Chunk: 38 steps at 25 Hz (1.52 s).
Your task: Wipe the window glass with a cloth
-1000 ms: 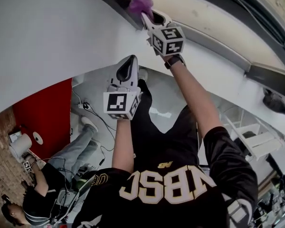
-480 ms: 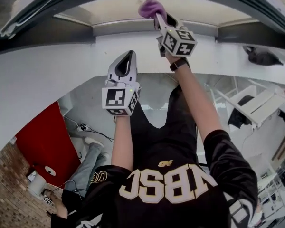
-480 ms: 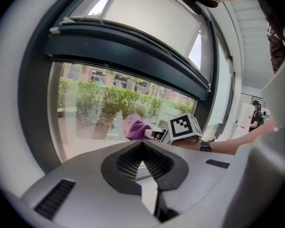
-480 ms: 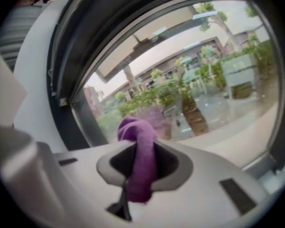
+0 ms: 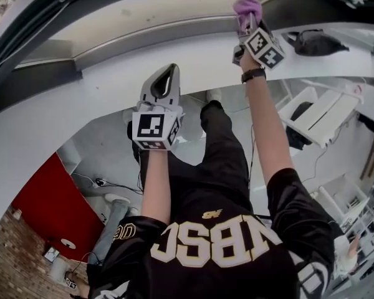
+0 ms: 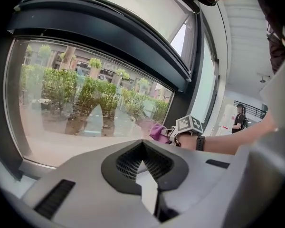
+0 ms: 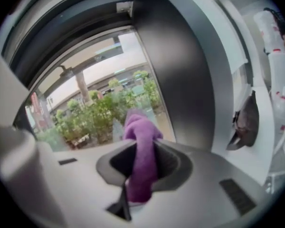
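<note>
Now the right gripper [image 5: 248, 23], jaws clamped on a purple cloth [image 5: 247, 6], holds it against the window glass [image 7: 99, 108] at the head view's upper right, beside the dark frame [image 7: 190, 80]; the left gripper [image 5: 165, 80] hangs closed, empty; how much glass is wiped does not show

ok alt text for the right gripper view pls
The right tool is shut on a purple cloth, its bunched end up at the window glass beside the dark frame. Green shrubs show outside.
</note>
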Available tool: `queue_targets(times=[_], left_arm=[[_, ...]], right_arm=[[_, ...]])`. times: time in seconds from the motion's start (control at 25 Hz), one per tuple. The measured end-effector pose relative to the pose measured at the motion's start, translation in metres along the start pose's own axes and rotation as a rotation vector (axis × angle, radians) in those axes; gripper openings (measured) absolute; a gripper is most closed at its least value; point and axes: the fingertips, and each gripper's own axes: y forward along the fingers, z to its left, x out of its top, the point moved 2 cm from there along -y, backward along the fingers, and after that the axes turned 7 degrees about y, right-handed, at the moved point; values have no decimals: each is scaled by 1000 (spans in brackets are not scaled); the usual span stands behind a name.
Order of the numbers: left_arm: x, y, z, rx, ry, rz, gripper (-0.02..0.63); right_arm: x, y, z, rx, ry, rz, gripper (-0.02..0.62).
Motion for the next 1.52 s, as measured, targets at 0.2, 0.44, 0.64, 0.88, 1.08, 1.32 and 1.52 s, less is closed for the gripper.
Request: queue_targets(times=[0.2, 0.44, 0.64, 0.88, 1.08, 1.32, 1.52], left_arm=[[-8, -22, 27, 35, -5, 13, 15], [-13, -109, 131, 200, 1, 26, 15], [-18, -190, 214, 325, 4, 17, 15], [-39, -256, 272, 433, 5, 48, 15], [-35, -266, 279, 458, -22, 19, 15], [-37, -195, 231, 373, -75, -10, 15], [-37, -88, 156, 226, -102, -21, 15]], right_arm=[[-46, -10, 60, 106, -88, 66, 80], [-172, -42, 259, 482, -256, 188, 80], [-282, -68, 436, 799, -413, 305, 80], [-367, -63, 559, 921, -434, 401, 80], [-385, -47, 569, 885, -447, 482, 80], [-297, -11, 439, 701, -415, 409, 80], [-196, 25, 260, 462, -327, 335, 80]])
